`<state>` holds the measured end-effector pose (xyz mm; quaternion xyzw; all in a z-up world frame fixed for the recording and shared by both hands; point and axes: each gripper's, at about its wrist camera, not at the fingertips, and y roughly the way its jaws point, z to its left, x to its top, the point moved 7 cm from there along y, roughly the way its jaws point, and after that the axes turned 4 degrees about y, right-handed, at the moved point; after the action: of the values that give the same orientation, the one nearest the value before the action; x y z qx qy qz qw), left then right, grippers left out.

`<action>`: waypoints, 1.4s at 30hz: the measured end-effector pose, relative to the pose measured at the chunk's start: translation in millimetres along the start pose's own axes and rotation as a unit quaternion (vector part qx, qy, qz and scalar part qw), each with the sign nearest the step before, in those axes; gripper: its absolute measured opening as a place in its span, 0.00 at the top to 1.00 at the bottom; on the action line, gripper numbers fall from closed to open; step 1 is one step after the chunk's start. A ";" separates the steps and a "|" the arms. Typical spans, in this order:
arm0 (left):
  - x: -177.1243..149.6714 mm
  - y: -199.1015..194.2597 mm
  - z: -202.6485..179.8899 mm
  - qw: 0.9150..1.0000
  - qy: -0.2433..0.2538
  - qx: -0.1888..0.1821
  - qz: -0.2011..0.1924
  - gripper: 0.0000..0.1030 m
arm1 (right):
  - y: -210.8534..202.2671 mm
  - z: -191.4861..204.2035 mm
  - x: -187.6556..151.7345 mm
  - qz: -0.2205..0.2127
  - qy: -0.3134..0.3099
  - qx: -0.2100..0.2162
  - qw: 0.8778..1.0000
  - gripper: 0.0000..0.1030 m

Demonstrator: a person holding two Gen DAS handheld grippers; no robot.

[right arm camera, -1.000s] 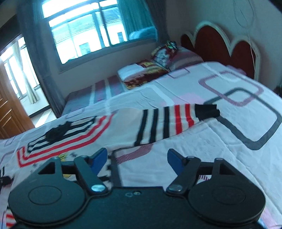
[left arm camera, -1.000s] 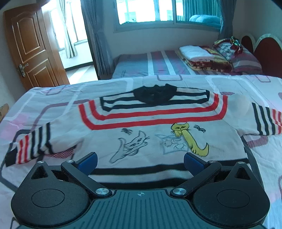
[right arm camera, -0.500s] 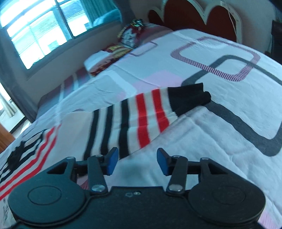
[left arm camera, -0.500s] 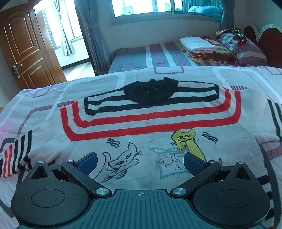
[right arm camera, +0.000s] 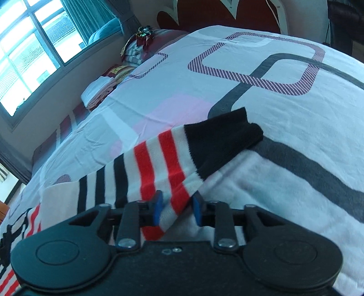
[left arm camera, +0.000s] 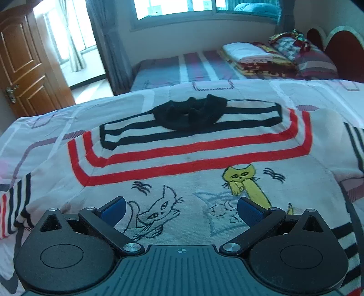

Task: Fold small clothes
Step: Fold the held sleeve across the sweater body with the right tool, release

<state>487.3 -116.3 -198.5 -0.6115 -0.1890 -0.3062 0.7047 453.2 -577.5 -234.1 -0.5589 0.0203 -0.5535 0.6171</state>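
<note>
A white knit sweater with red and black stripes, a black collar and cat drawings lies flat, front up, on the bed. My left gripper hangs open just above its lower front, with nothing between the blue pads. In the right wrist view the sweater's striped sleeve with a black cuff stretches across the bedspread. My right gripper is closing around the sleeve's near edge. The fabric sits between the pads, and a thin dark gap still shows beside the right pad.
The patterned bedspread spreads wide to the right of the sleeve. A second bed with a striped sheet and stacked blankets stands behind. A wooden door is far left, a red headboard far right.
My right gripper swung right and down to the sleeve and narrowed from wide open to close around its edge. My left gripper moved forward and lower over the sweater, staying open.
</note>
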 end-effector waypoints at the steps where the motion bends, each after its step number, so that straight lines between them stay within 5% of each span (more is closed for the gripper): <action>1: 0.4 -1.2 1.1 1.000 0.001 -0.002 -0.004 0.00 | 0.5 0.1 1.2 -0.003 0.000 -0.001 1.000 0.84; 7: 0.2 -11.5 21.8 1.000 -0.004 0.018 -0.020 0.00 | -20.9 21.2 2.6 -0.047 -0.023 0.014 0.999 0.91; 13: -5.9 -22.9 71.7 0.998 -0.043 0.029 -0.031 0.00 | -66.0 122.3 -29.5 -0.076 -0.127 0.111 0.983 0.92; 20: -15.4 -12.2 129.4 0.994 -0.107 -0.013 -0.007 0.00 | -107.3 278.6 -153.0 -0.015 -0.292 0.262 0.920 0.90; 25: -19.4 3.9 130.4 0.993 -0.107 -0.056 0.002 0.00 | -96.1 317.7 -244.9 0.087 -0.348 0.296 0.885 0.56; 27: -20.2 9.1 121.3 0.992 -0.097 -0.075 0.004 0.00 | -95.7 318.3 -253.3 0.097 -0.346 0.295 0.885 0.45; 33: -20.2 20.5 89.6 0.982 -0.111 -0.152 0.004 0.00 | -117.5 293.9 -225.2 0.032 -0.359 0.257 0.897 0.38; 36: -26.9 21.1 87.0 0.964 -0.157 -0.216 -0.010 0.00 | -121.2 269.0 -217.4 0.007 -0.362 0.225 0.904 0.34; 41: -32.1 35.3 87.5 0.948 -0.203 -0.245 -0.016 0.01 | -119.9 232.8 -209.5 0.001 -0.347 0.199 0.917 0.32; 42: -32.2 39.6 86.9 0.943 -0.215 -0.254 -0.015 0.16 | -118.3 228.9 -209.6 0.004 -0.344 0.197 0.918 0.32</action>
<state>499.0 -22.3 -232.9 -0.8184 -0.2607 -0.2158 0.4644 441.4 -248.7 -188.6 -0.5823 -0.3006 -0.3176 0.6854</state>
